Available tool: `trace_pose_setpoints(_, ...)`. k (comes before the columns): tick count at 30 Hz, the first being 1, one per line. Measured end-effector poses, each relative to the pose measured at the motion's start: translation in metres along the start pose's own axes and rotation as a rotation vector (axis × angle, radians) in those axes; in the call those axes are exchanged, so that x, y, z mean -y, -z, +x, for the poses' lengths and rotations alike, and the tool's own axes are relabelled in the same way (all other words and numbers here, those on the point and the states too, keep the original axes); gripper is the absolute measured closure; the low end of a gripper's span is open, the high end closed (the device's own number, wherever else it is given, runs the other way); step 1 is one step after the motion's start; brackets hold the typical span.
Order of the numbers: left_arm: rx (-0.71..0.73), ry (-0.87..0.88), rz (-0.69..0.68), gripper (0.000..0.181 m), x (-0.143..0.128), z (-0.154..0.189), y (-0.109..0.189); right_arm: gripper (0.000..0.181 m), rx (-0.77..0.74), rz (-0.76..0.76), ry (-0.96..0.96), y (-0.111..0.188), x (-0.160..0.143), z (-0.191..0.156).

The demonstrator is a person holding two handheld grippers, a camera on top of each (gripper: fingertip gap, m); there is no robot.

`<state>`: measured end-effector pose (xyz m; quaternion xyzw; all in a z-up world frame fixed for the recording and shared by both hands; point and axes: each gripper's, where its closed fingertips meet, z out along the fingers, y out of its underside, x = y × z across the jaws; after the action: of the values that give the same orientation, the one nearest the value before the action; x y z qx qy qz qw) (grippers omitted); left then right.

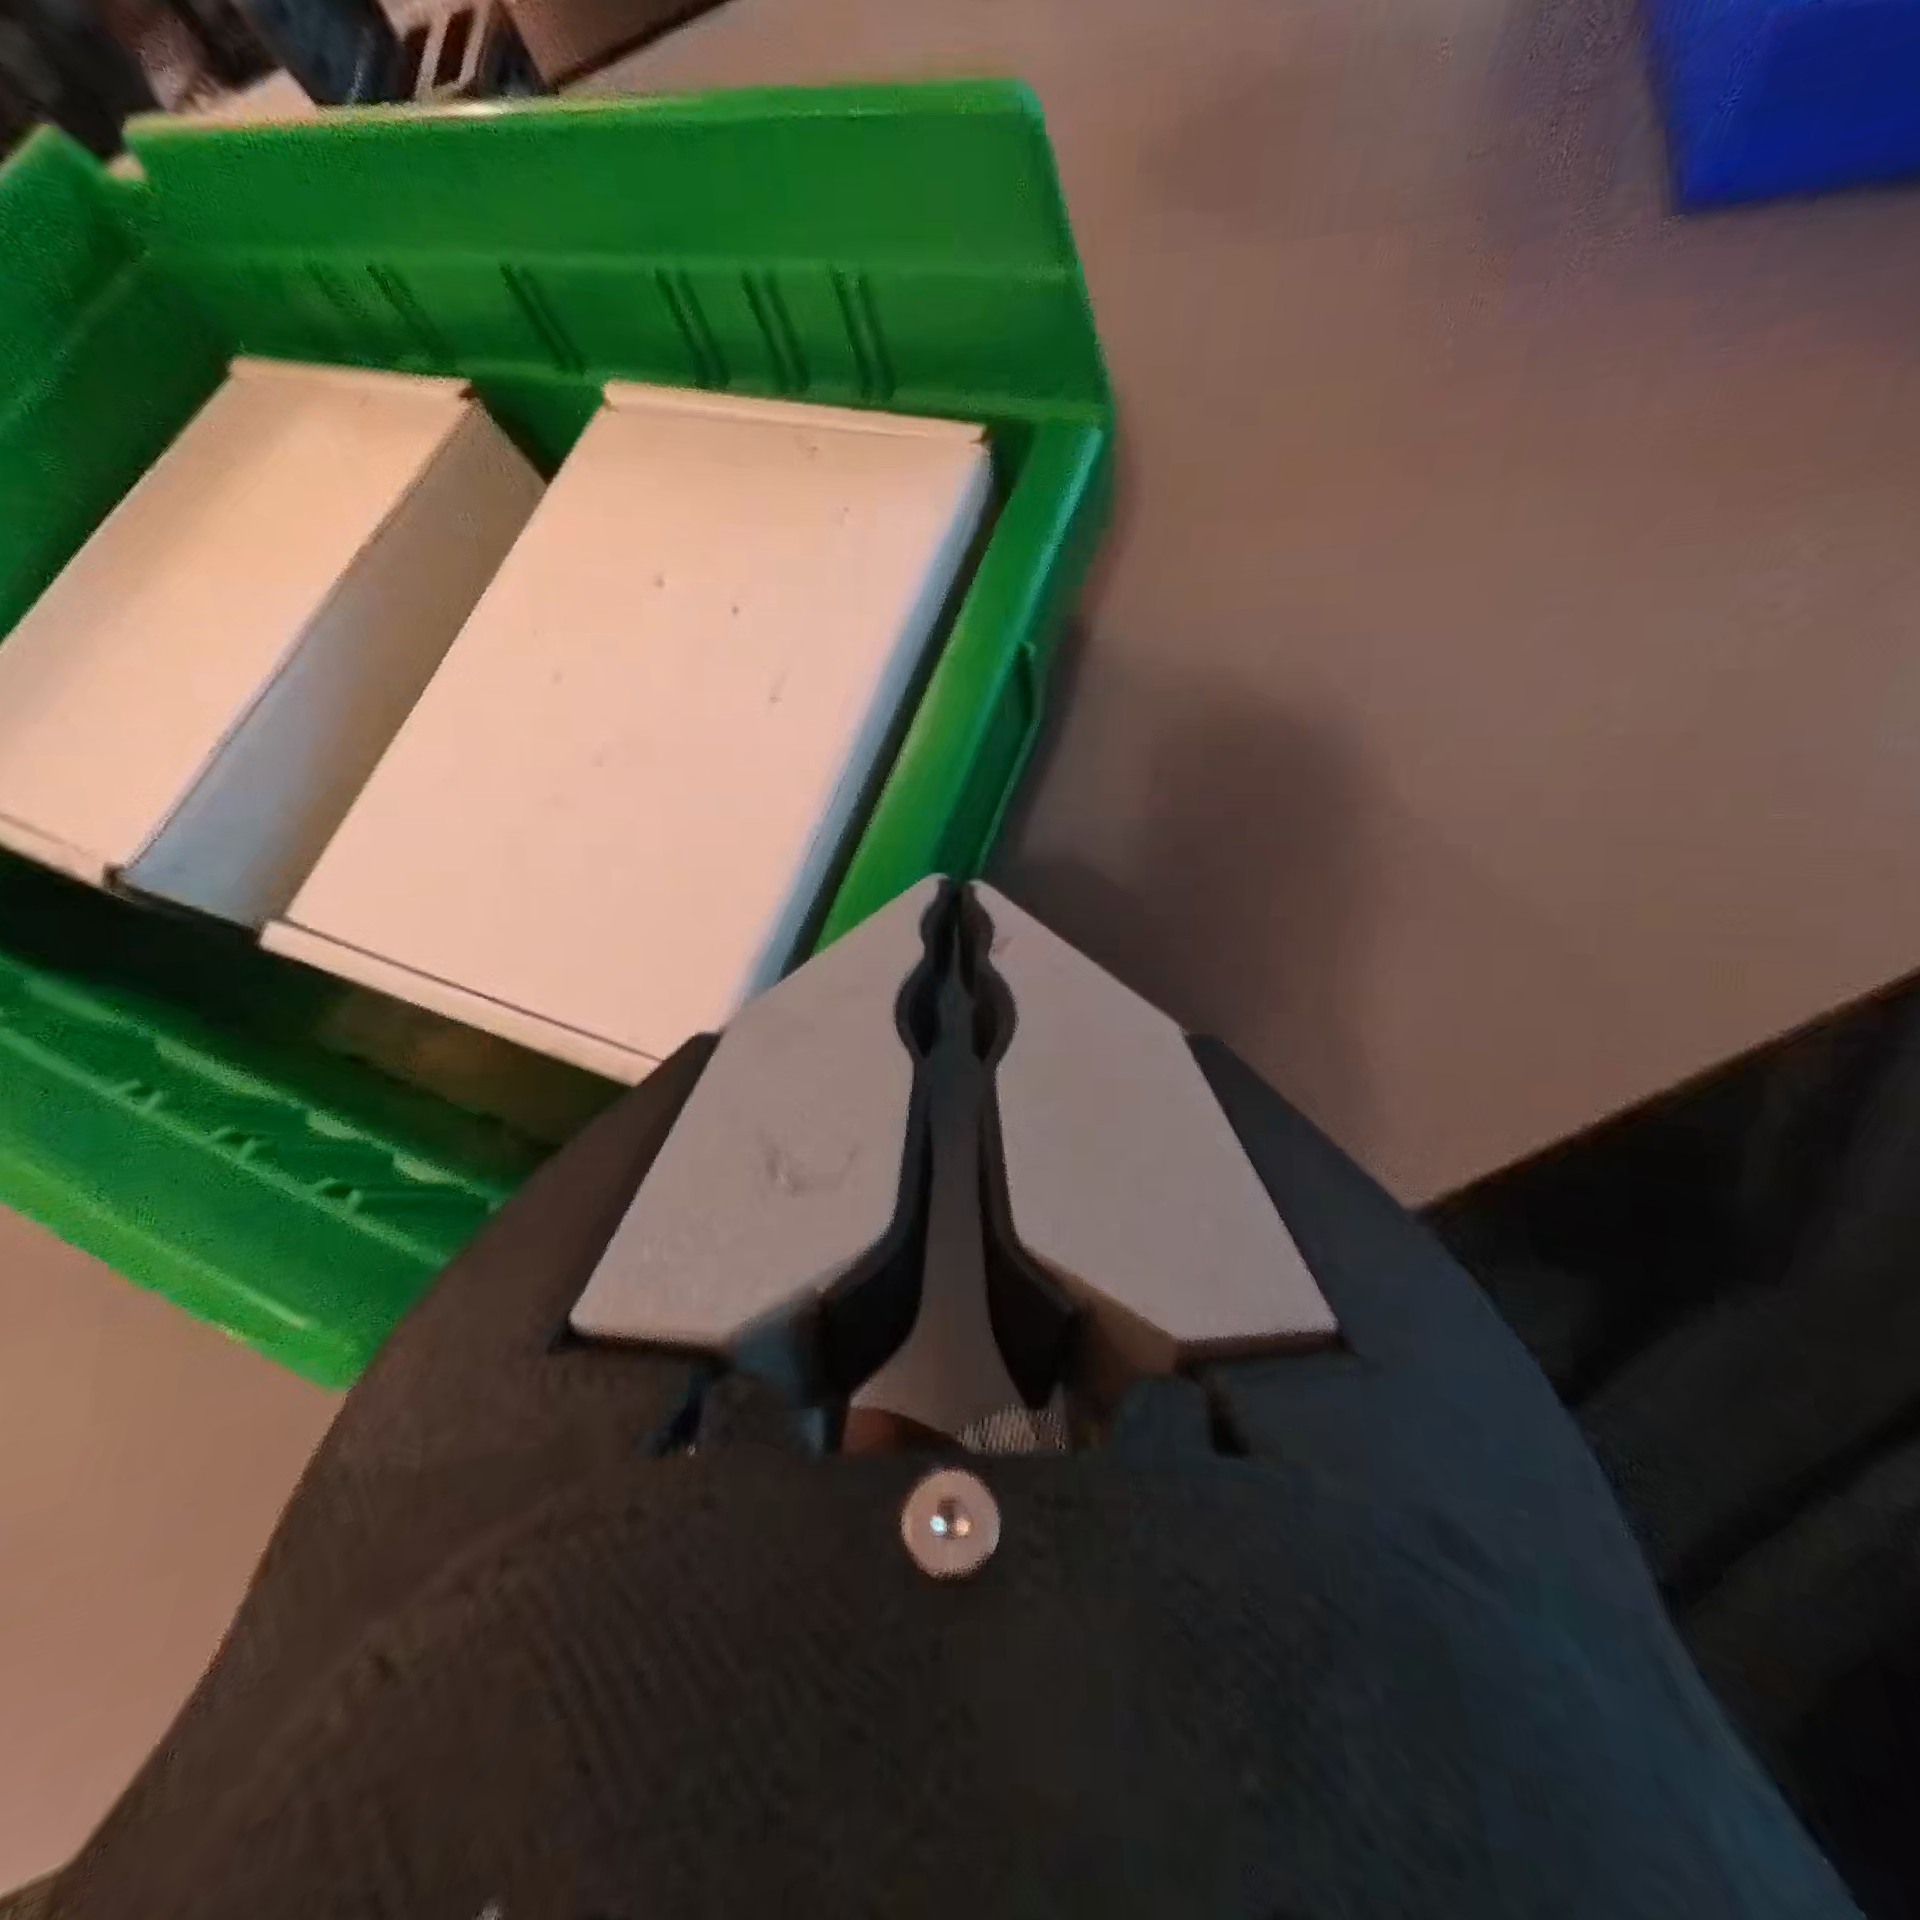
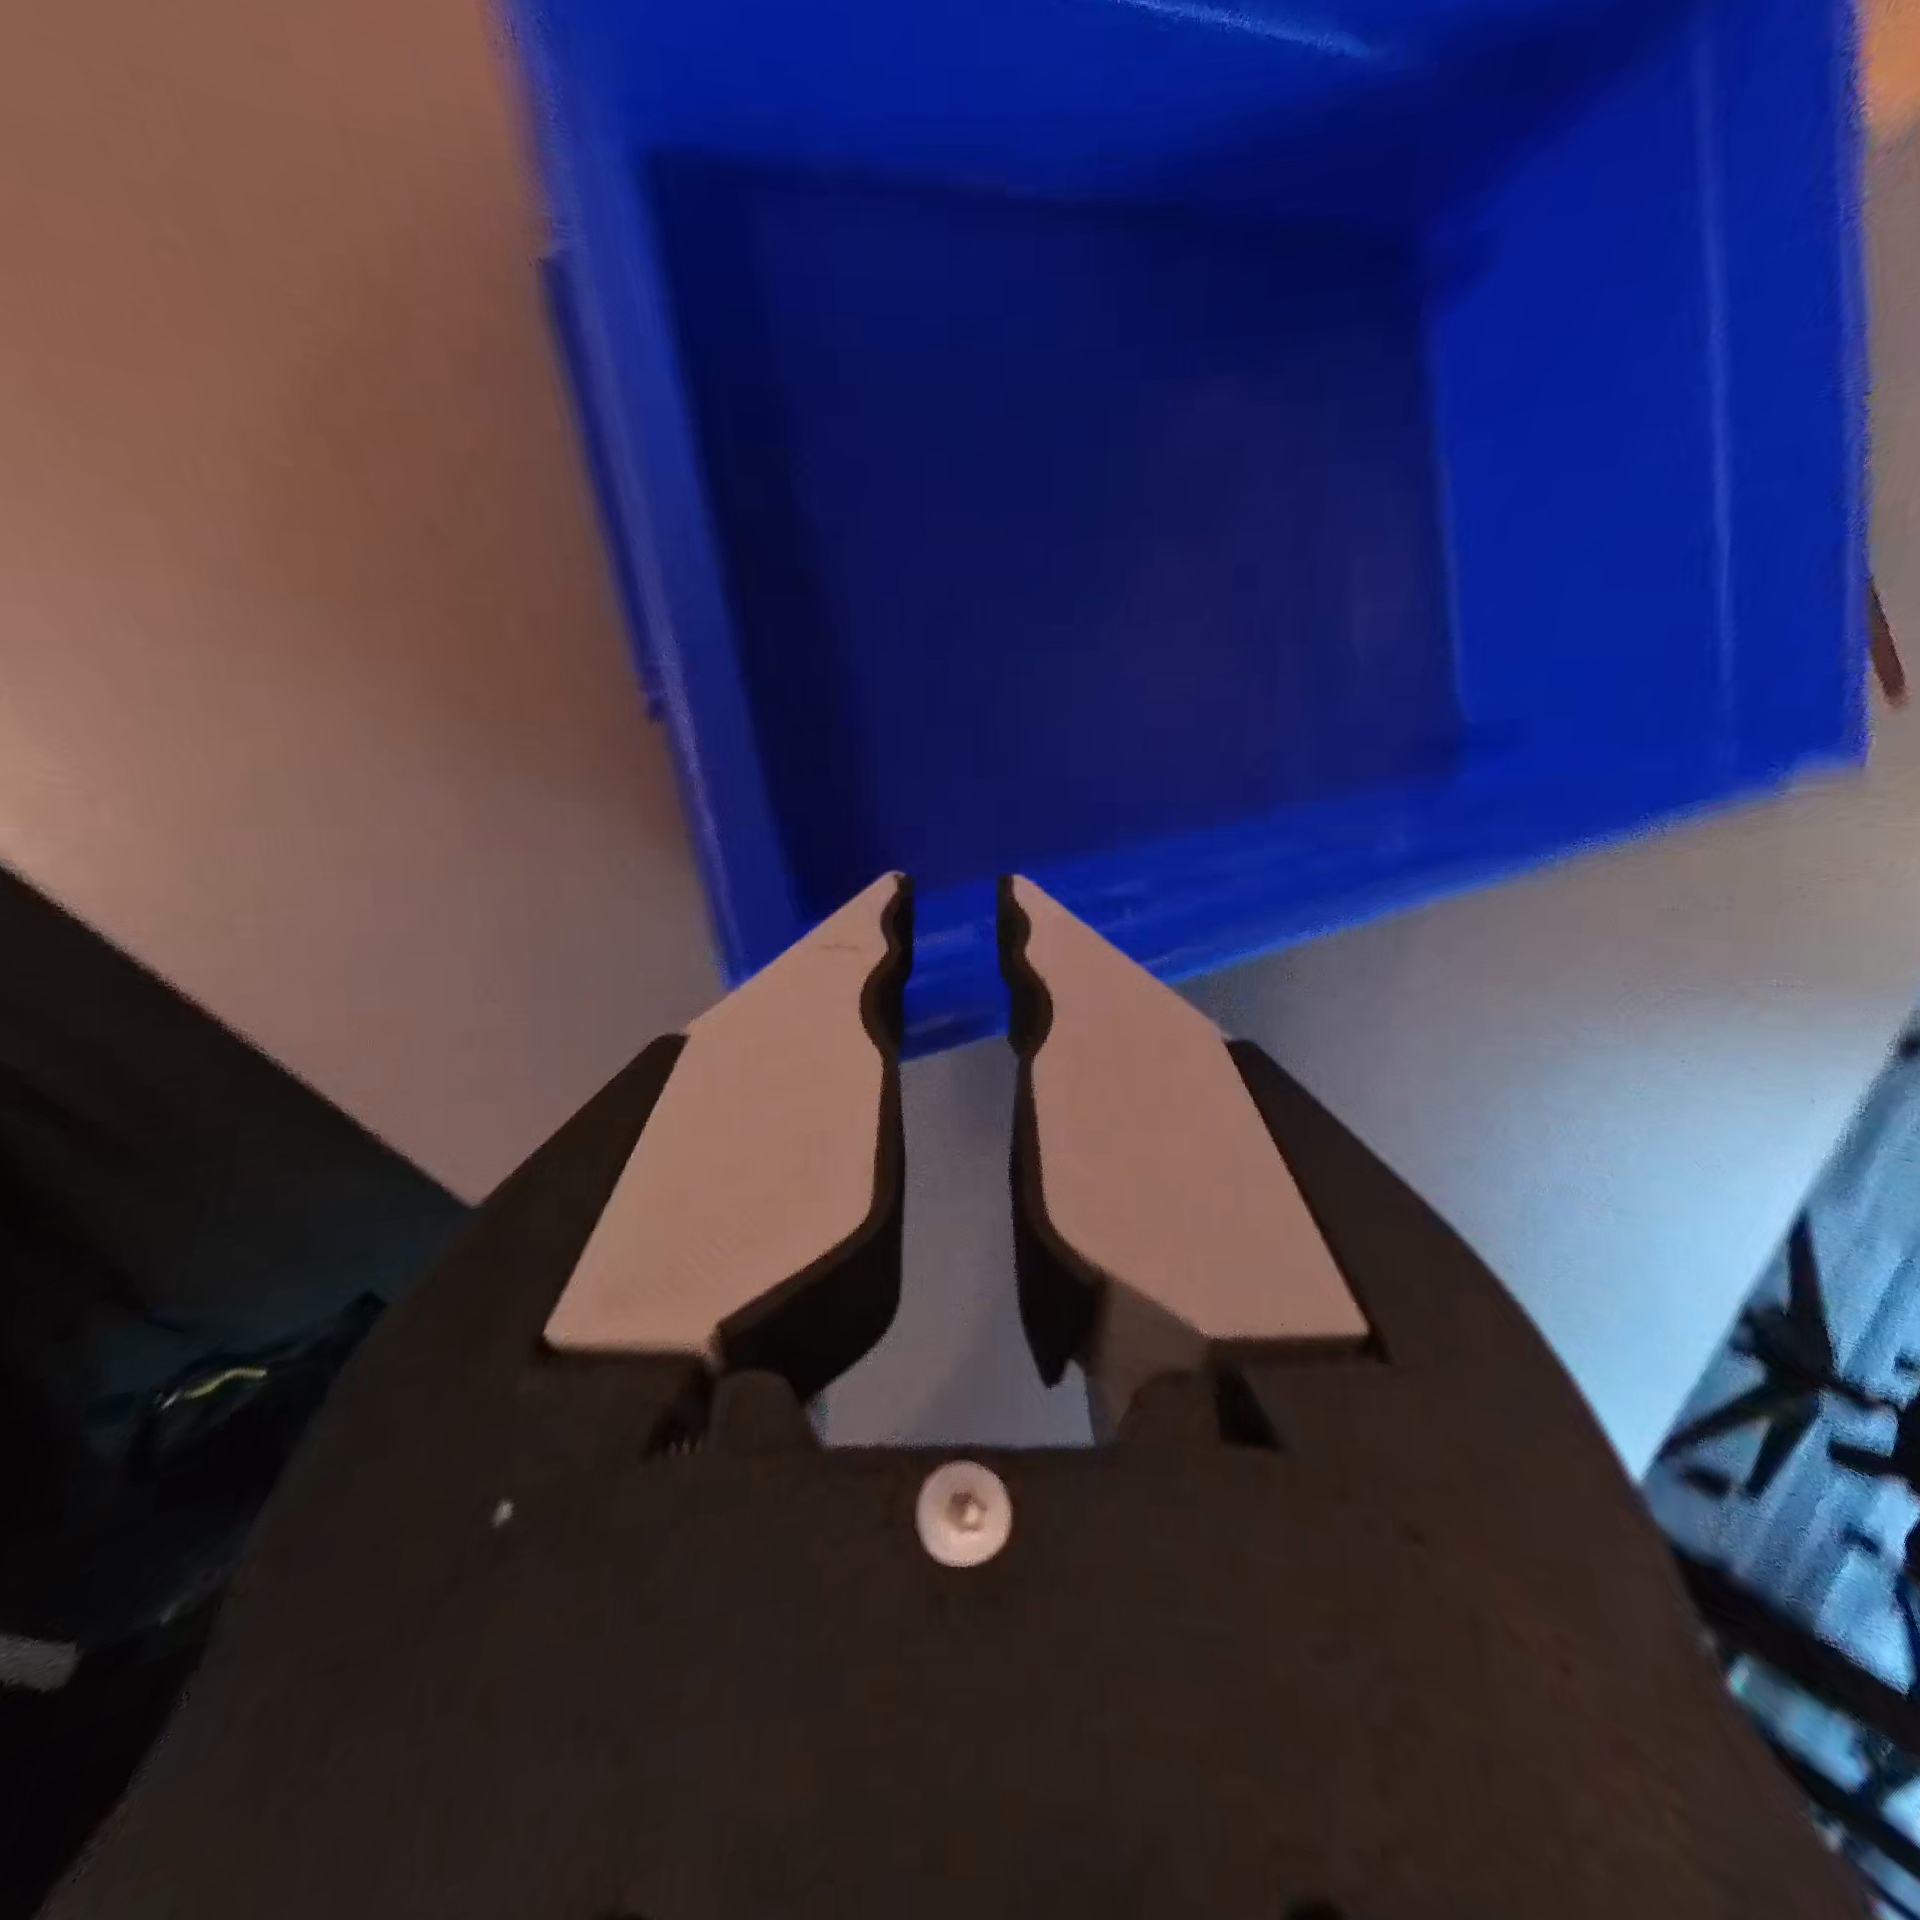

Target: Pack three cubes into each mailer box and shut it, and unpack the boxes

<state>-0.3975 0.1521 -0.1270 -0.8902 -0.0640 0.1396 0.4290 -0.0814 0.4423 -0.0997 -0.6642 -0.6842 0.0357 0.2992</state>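
On a pale tabletop (image 1: 1455,520) sits a green plastic bin (image 1: 582,208) with ribbed walls, seen from the left wrist view; inside it lie two white mailer boxes side by side, both with lids shut; the nearer mailer box (image 1: 644,707) fills the right part of the bin and almost reaches its right wall; the farther mailer box (image 1: 208,613) lies to its left, touching or nearly touching it, and is partly cut off by the picture's edge; no cubes can be seen in this view; the left gripper (image 1: 954,894) hangs above the bin's near right corner, its two grey fingers pressed together with nothing between them; a blurred corner of a blue bin (image 1: 1787,104) shows at the far right of the table, well apart from the green one; from the right wrist view, that blue bin (image 2: 1662,416) is seen from above, its deep interior dark and blurred, with nothing to be made out inside; the right gripper (image 2: 954,914) hovers over the bin's near wall, its fingers slightly spread, a narrow gap between the tips, gripping nothing; the table edge and dark floor show at lower left.
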Motion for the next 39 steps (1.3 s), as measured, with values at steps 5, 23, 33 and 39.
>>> trace_pose_setpoints(5,-0.024,0.182,0.023,0.112,-0.003,-0.052,0.030,0.165,-0.125,-0.037,-0.270,0.022,-0.062,0.068)
trace_pose_setpoints(23,-0.257,0.019,0.321,0.114,0.125,0.054,0.021,0.135,0.165,0.471,-0.253,0.047,0.062,0.016)
trace_pose_setpoints(33,-0.081,0.189,0.504,0.092,0.153,-0.010,0.005,0.114,0.127,0.524,-0.282,0.031,0.080,0.018)
trace_pose_setpoints(39,0.094,0.090,0.283,0.090,0.116,-0.020,-0.049,0.097,0.105,0.427,-0.280,-0.003,0.081,0.011)
